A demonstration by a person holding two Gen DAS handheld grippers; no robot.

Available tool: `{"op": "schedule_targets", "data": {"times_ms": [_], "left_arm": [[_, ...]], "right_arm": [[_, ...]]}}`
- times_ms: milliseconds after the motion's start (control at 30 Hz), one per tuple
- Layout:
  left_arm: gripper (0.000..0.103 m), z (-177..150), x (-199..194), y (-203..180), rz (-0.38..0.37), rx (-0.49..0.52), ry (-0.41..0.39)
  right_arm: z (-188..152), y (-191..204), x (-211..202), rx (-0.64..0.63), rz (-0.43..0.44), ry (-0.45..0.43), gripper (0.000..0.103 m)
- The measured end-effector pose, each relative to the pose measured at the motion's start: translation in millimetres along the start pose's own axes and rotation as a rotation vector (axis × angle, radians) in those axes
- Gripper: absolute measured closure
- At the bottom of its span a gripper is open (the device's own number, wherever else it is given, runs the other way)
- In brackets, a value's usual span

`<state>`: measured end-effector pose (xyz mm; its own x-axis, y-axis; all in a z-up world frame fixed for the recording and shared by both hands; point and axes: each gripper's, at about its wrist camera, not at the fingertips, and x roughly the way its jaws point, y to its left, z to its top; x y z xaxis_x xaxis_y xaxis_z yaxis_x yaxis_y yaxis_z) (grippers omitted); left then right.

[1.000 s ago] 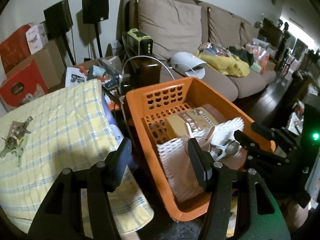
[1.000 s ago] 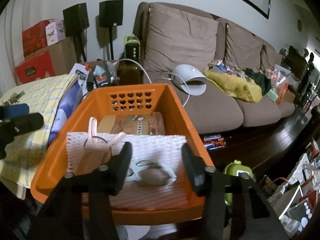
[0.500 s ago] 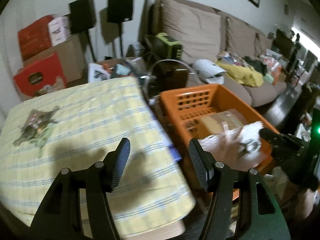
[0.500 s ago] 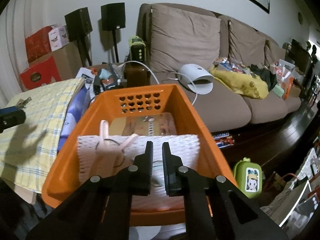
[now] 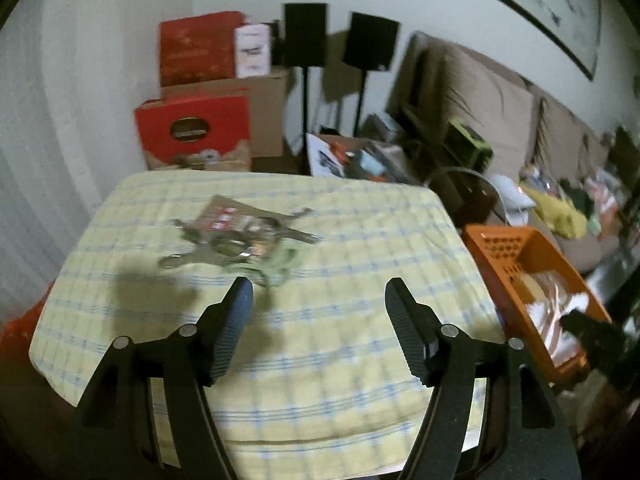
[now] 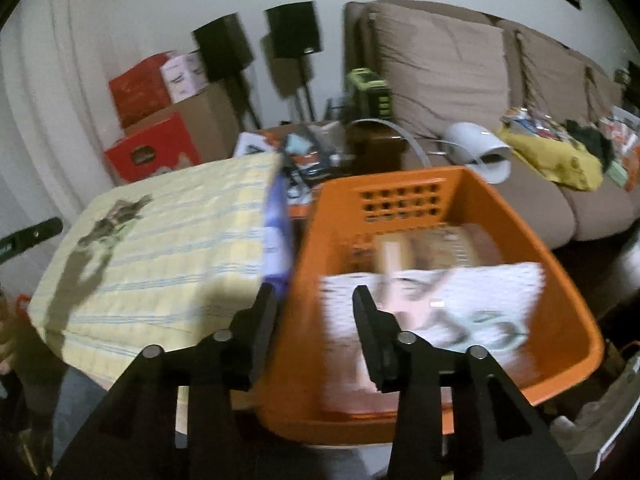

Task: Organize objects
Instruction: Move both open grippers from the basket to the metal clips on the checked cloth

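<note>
A heap of small items, metal keys and tools, a brown card and a green piece [image 5: 240, 240], lies on the yellow checked cloth [image 5: 320, 360] of a table. My left gripper [image 5: 318, 300] is open and empty above the cloth, just short of the heap. My right gripper [image 6: 314, 304] is open and empty over the left rim of the orange basket [image 6: 580, 320], which holds white netting, a brown box and a pale ring. The heap also shows in the right wrist view [image 6: 116, 216].
A brown sofa [image 6: 440, 60] with clutter stands behind the basket. Red and brown cardboard boxes [image 5: 196, 136] and two black speakers on stands [image 5: 304, 34] line the wall. A low side table with loose items [image 5: 360, 160] sits between table and sofa.
My left gripper has swung left from the basket to face the heap on the cloth. My right gripper closed, then opened again, and shifted left over the basket rim.
</note>
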<state>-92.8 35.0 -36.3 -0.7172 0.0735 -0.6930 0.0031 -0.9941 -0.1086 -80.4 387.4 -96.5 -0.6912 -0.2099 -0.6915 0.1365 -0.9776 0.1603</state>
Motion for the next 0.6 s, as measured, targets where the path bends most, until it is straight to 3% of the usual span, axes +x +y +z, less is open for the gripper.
{"op": "schedule_targets", "data": {"times_ms": [100, 300, 433, 600], "left_arm": [[0.037, 3, -9, 22, 0.021, -0.022, -0.020], [0.031, 8, -27, 54, 0.037, -0.070, -0.070], [0.030, 9, -31, 75, 0.012, -0.126, -0.055], [0.030, 12, -36, 99, 0.040, -0.161, -0.063]], "right_arm": [[1, 28, 11, -0.029, 0.032, 0.025, 0.059], [6, 82, 15, -0.108, 0.078, 0.035, 0.048], [17, 119, 17, -0.151, 0.095, 0.014, 0.031], [34, 159, 21, -0.178, 0.132, -0.009, 0.022]]}}
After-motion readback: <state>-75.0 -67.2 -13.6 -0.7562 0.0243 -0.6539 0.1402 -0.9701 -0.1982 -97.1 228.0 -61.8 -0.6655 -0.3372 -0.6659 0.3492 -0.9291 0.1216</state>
